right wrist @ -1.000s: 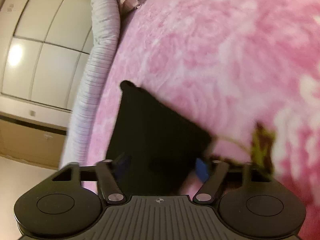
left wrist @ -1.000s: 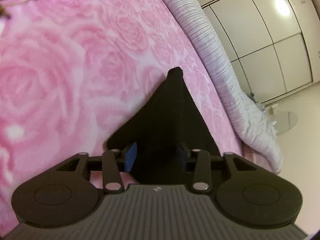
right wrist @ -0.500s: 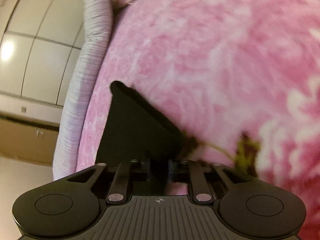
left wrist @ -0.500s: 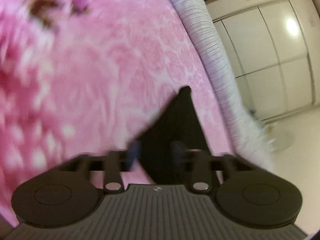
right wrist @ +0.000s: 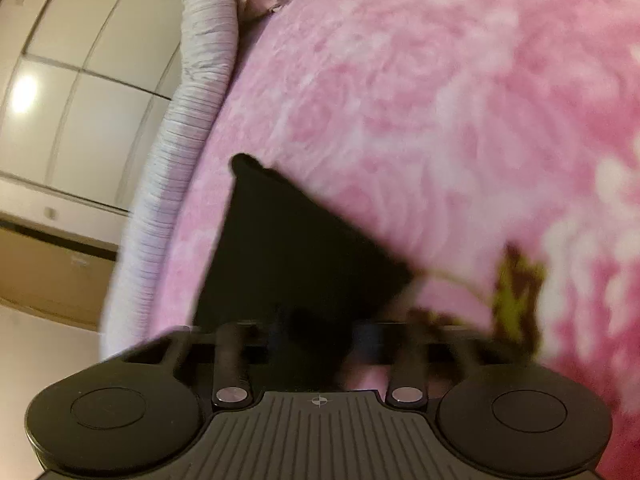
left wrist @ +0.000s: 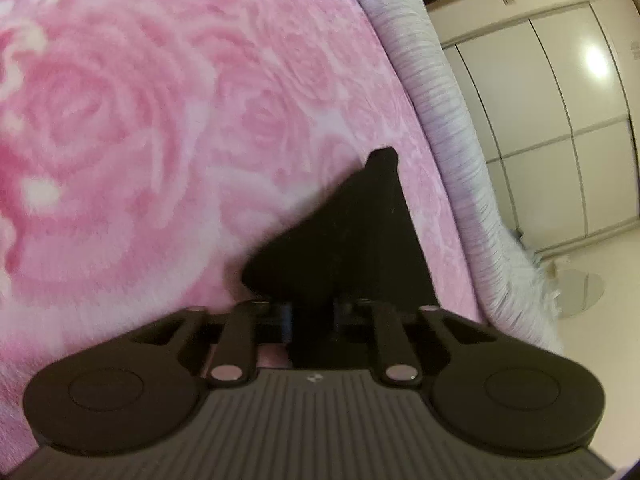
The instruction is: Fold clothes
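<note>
Closest to each camera, both grippers have a black garment between their fingers. On the left, the left gripper (left wrist: 313, 316) has just been closing, and its blue pads sit narrowed against a bunched fold of the black garment (left wrist: 344, 248); the cloth passes straight between them, so it reads as clamped. On the right, the right gripper (right wrist: 316, 340) has likewise just been closing; motion blur smears its fingers, yet the black garment (right wrist: 288, 256) runs down into the narrow gap between them and looks pinched there. From each grip the dark cloth fans out into a flat wedge that tapers to a small point, lying on a pink rose-patterned blanket (left wrist: 140, 128). A greenish leaf print (right wrist: 514, 300) shows on that blanket just right of the right gripper. Further off, a grey ribbed cover (left wrist: 448, 120) edges the bed, and beyond it stand pale wardrobe doors (left wrist: 560, 128) with a bright glare on one panel
</note>
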`<state>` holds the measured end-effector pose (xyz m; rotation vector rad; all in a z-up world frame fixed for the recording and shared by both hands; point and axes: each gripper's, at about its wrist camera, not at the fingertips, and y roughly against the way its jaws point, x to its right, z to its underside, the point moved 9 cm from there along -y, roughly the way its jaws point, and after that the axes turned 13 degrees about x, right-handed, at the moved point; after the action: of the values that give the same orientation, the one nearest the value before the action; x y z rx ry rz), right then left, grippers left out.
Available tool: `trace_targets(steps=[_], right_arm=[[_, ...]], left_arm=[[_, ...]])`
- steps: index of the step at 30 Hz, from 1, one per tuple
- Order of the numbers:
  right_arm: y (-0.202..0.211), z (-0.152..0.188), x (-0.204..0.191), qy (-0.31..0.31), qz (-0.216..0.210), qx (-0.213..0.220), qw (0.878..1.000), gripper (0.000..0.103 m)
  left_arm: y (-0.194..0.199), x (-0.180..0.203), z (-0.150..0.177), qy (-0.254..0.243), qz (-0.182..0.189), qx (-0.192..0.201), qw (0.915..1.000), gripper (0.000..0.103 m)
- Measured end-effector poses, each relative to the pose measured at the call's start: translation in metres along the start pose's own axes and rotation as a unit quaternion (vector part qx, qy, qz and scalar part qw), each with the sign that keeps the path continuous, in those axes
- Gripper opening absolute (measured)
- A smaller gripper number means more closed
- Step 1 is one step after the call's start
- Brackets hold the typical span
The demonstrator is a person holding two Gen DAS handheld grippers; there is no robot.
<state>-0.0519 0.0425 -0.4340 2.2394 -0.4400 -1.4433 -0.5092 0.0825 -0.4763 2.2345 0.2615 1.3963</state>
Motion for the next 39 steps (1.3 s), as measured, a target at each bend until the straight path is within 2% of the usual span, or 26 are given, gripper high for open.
trace_targets(steps=[2, 6, 10, 14, 15, 16, 18, 20, 22, 23, 25, 27, 28, 30, 31, 34, 39], right_arm=[[0.002, -0.003, -0.002, 0.011, -0.001, 0.007, 1.000, 0.008], [0.019, -0.009, -0.005, 0.023, -0.009, 0.019, 1.000, 0.007], [0.045, -0.017, 0.003, 0.017, -0.010, 0.016, 1.000, 0.007], [0.080, -0.020, 0.027, 0.046, -0.002, 0.017, 0.999, 0.007], [0.083, -0.017, 0.033, 0.057, 0.002, 0.005, 0.998, 0.008], [0.086, -0.015, 0.040, 0.069, 0.007, -0.008, 0.998, 0.009], [0.096, -0.017, 0.053, 0.056, 0.013, -0.012, 0.998, 0.017], [0.111, -0.025, 0.063, 0.049, 0.027, -0.003, 0.998, 0.034], [0.127, -0.032, 0.066, 0.066, 0.040, 0.011, 0.997, 0.034], [0.133, -0.032, 0.060, 0.101, 0.042, 0.015, 0.994, 0.034], [0.147, -0.031, 0.047, 0.173, 0.046, 0.023, 0.984, 0.034], [0.153, -0.016, 0.030, 0.254, 0.042, 0.020, 0.966, 0.035], [0.156, -0.005, 0.022, 0.295, 0.040, 0.014, 0.954, 0.035], [0.159, 0.014, 0.013, 0.354, 0.045, 0.008, 0.934, 0.035], [0.161, 0.024, 0.009, 0.380, 0.047, 0.008, 0.924, 0.035], [0.169, 0.044, 0.006, 0.408, 0.048, 0.003, 0.912, 0.035], [0.183, 0.050, 0.001, 0.424, 0.045, 0.010, 0.904, 0.035]], left_arm=[[0.006, 0.004, -0.001, -0.027, 0.007, 0.003, 0.9996, 0.007], [0.025, 0.016, -0.002, -0.059, 0.025, 0.001, 0.9979, 0.006], [0.054, 0.018, 0.008, -0.089, 0.033, -0.020, 0.9952, 0.006], [0.078, -0.003, 0.030, -0.117, 0.014, -0.056, 0.9915, 0.009], [0.081, -0.011, 0.033, -0.118, 0.004, -0.063, 0.9910, 0.011], [0.085, -0.018, 0.033, -0.117, -0.004, -0.067, 0.9909, 0.017], [0.095, -0.023, 0.029, -0.118, -0.014, -0.070, 0.9905, 0.020], [0.109, -0.019, 0.023, -0.156, -0.027, -0.064, 0.9854, 0.021], [0.123, -0.007, 0.022, -0.219, -0.037, -0.057, 0.9733, 0.021], [0.130, 0.001, 0.025, -0.255, -0.040, -0.055, 0.9647, 0.021], [0.139, 0.019, 0.037, -0.334, -0.042, -0.058, 0.9397, 0.022], [0.146, 0.036, 0.056, -0.412, -0.048, -0.055, 0.9081, 0.024], [0.148, 0.043, 0.066, -0.440, -0.046, -0.053, 0.8952, 0.024], [0.153, 0.055, 0.082, -0.472, -0.036, -0.052, 0.8793, 0.024], [0.156, 0.059, 0.088, -0.482, -0.032, -0.053, 0.8741, 0.024], [0.165, 0.066, 0.099, -0.487, -0.020, -0.056, 0.8713, 0.026], [0.183, 0.069, 0.102, -0.506, -0.020, -0.048, 0.8609, 0.028]])
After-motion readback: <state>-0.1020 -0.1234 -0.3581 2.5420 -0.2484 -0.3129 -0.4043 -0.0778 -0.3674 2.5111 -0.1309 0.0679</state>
